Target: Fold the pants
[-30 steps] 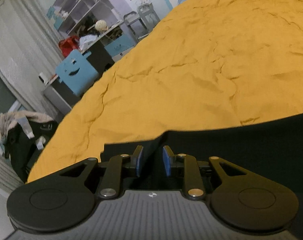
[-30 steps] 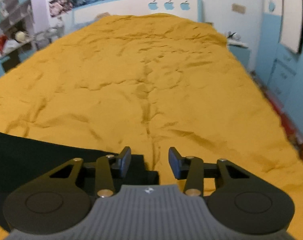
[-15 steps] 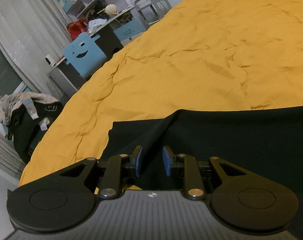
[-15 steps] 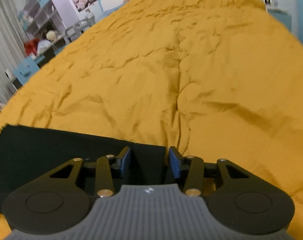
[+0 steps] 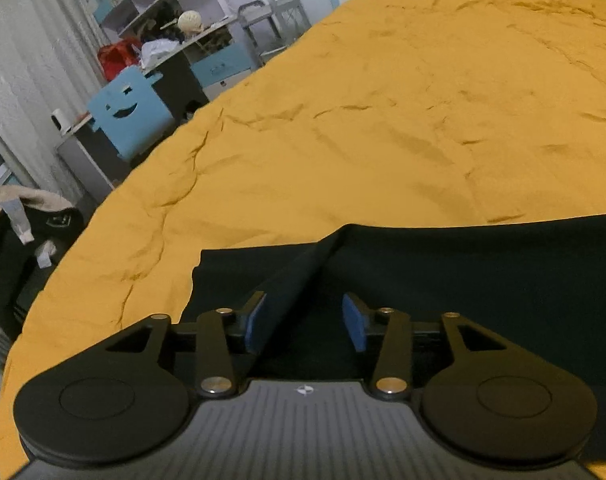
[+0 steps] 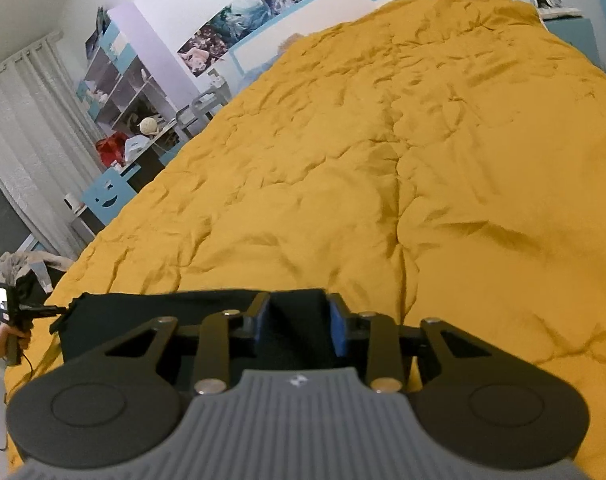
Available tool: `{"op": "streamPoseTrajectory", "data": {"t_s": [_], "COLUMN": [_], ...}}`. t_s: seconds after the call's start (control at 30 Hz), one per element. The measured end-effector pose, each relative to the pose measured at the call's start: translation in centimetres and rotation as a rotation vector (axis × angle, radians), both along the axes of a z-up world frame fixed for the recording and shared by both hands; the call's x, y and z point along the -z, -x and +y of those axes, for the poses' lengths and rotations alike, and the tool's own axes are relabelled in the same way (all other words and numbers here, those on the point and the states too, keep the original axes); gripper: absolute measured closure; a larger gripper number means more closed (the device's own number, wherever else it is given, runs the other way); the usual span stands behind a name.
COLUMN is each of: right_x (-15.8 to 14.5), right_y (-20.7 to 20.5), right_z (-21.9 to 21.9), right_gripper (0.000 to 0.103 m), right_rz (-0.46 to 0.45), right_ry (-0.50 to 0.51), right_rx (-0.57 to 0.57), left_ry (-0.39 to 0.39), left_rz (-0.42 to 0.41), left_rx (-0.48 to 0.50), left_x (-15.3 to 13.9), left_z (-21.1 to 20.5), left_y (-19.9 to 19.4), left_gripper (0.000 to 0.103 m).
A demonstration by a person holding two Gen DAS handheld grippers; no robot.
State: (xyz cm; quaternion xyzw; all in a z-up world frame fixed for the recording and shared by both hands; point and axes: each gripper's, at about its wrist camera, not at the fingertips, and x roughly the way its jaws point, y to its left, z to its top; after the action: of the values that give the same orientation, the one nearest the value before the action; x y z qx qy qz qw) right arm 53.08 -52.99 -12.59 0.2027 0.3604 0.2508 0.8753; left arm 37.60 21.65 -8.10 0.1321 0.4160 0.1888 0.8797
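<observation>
Black pants [image 5: 463,272] lie flat across the near end of a bed with a yellow cover [image 5: 383,120]. In the left wrist view my left gripper [image 5: 303,322] is open, its blue pads wide apart over the pants, and a raised fold of the cloth [image 5: 299,276] runs between the fingers. In the right wrist view my right gripper [image 6: 299,320] is open over the right end of the pants [image 6: 143,316], black cloth showing between its pads. The other hand-held gripper [image 6: 11,320] shows at the far left of that view.
The bed cover [image 6: 383,160] stretches far ahead to a white and blue headboard [image 6: 343,4]. A desk with a blue smiley chair [image 5: 127,112], shelves and curtains stand left of the bed. Clothes hang over a dark chair [image 5: 19,224] at the left.
My left gripper has opened from a narrow gap to wide apart. The right gripper has moved left over the end of the pants. The pants now lie spread on the bed.
</observation>
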Motion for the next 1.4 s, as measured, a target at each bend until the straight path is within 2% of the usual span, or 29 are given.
{"op": "streamPoseTrajectory", "data": {"t_s": [0.17, 0.27, 0.37, 0.47, 0.53, 0.57, 0.6, 0.63, 0.9, 1.03, 1.17, 1.3, 1.4], "right_x": [0.1, -0.3, -0.3, -0.3, -0.3, -0.4, -0.3, -0.4, -2.3, -3.6, -2.8, -0.4, 0.8], "right_y": [0.0, -0.1, -0.4, -0.7, -0.8, -0.8, -0.7, -0.6, 1.9, 3.0, 1.7, 0.6, 0.1], "right_z": [0.1, 0.4, 0.4, 0.8, 1.1, 1.2, 1.3, 1.3, 1.5, 0.3, 0.2, -0.2, 0.1], "right_gripper": [0.077, 0.082, 0.091, 0.093, 0.098, 0.103, 0.103, 0.103, 0.103, 0.103, 0.103, 0.103, 0.103], "right_rz": [0.036, 0.040, 0.052, 0.049, 0.044, 0.042, 0.040, 0.034, -0.042, -0.077, -0.007, 0.068, 0.091], "right_ry": [0.005, 0.054, 0.079, 0.101, 0.123, 0.134, 0.139, 0.150, 0.206, 0.187, 0.248, 0.255, 0.254], "right_rx": [-0.007, -0.022, -0.025, -0.036, -0.037, -0.031, -0.025, -0.014, 0.088, 0.153, 0.176, 0.220, 0.232], "left_ry": [-0.033, -0.041, -0.047, -0.051, -0.054, -0.050, -0.046, -0.047, -0.109, -0.105, -0.125, -0.132, -0.139], "left_rz": [0.034, 0.039, 0.038, 0.032, 0.034, 0.038, 0.043, 0.044, -0.048, -0.076, -0.054, -0.031, -0.021], "left_rx": [-0.059, -0.064, -0.071, -0.078, -0.089, -0.098, -0.109, -0.119, -0.147, -0.135, -0.102, -0.099, -0.106], "left_x": [1.9, 2.5, 3.0, 3.2, 3.2, 3.3, 3.3, 3.2, 0.4, -1.8, -1.8, -0.7, 0.0], "left_z": [1.3, 1.6, 1.6, 1.5, 1.5, 1.5, 1.5, 1.6, 0.5, 0.2, -0.6, -0.7, -0.4], "left_y": [-1.9, -2.2, -2.4, -2.5, -2.6, -2.7, -2.8, -2.9, -2.3, -2.5, -3.4, -3.9, -4.1], "left_gripper": [0.049, 0.049, 0.050, 0.052, 0.062, 0.079, 0.099, 0.101, 0.102, 0.102, 0.102, 0.102, 0.102]}}
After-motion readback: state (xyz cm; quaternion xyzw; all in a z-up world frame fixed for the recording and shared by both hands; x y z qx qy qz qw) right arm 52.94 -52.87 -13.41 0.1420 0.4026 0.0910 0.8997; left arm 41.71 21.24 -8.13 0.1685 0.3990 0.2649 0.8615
